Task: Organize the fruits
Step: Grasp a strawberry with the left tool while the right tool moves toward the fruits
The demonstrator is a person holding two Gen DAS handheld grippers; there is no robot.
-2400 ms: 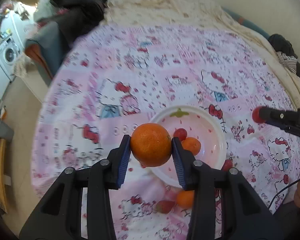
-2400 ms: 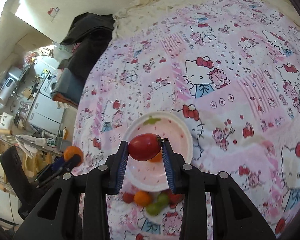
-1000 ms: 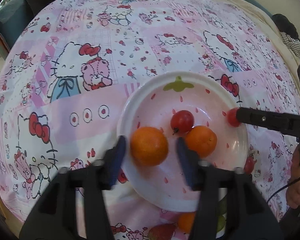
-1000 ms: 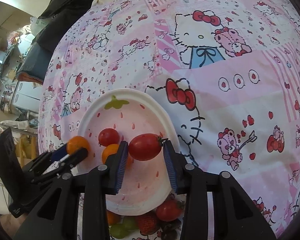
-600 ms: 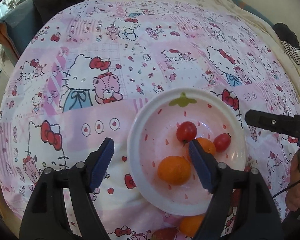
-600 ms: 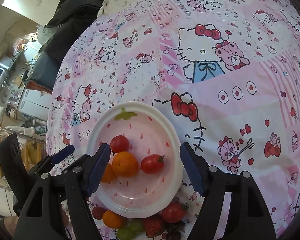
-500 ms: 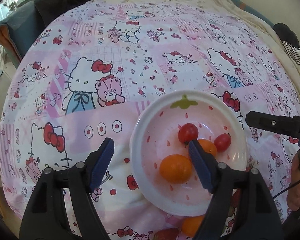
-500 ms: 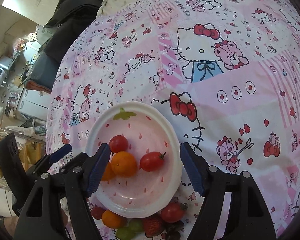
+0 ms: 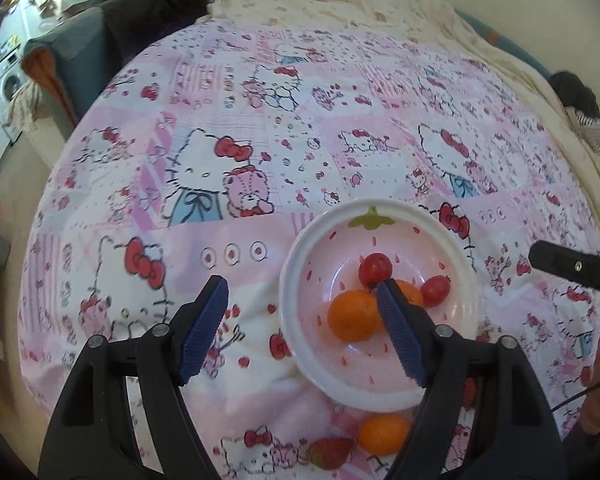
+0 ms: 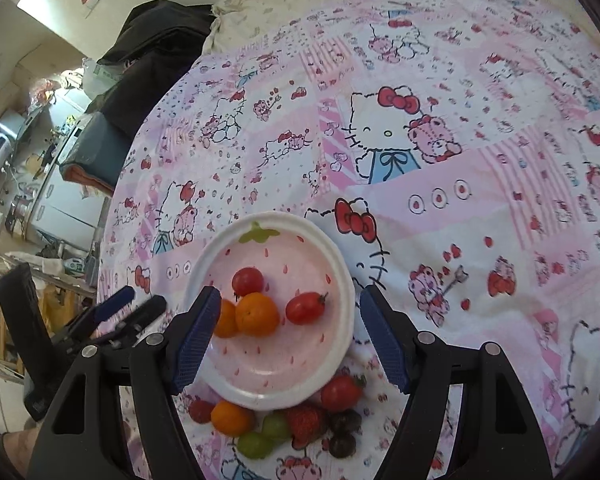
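Four fruits are already gathered in the plate (image 10: 342,276) on the bed (image 10: 480,160): two oranges (image 10: 257,314) and two tomatoes (image 10: 305,308). A loose pile (image 10: 296,420) of orange, tomato, strawberries and grapes is left just beside its near rim. The left gripper (image 9: 300,328) and right gripper (image 10: 284,336) are held above the plate, tilted steeply down, jaws wide apart with nothing gripped.

Cartoon bedsheet (image 9: 260,152); washer (image 9: 2,84); dark clothes (image 10: 156,36)

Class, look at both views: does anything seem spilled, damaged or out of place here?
Nothing is spilled or damaged. The only untidy part is the loose fruit pile lying on the bedsheet against the near rim of the strawberry-print plate, not yet sorted.
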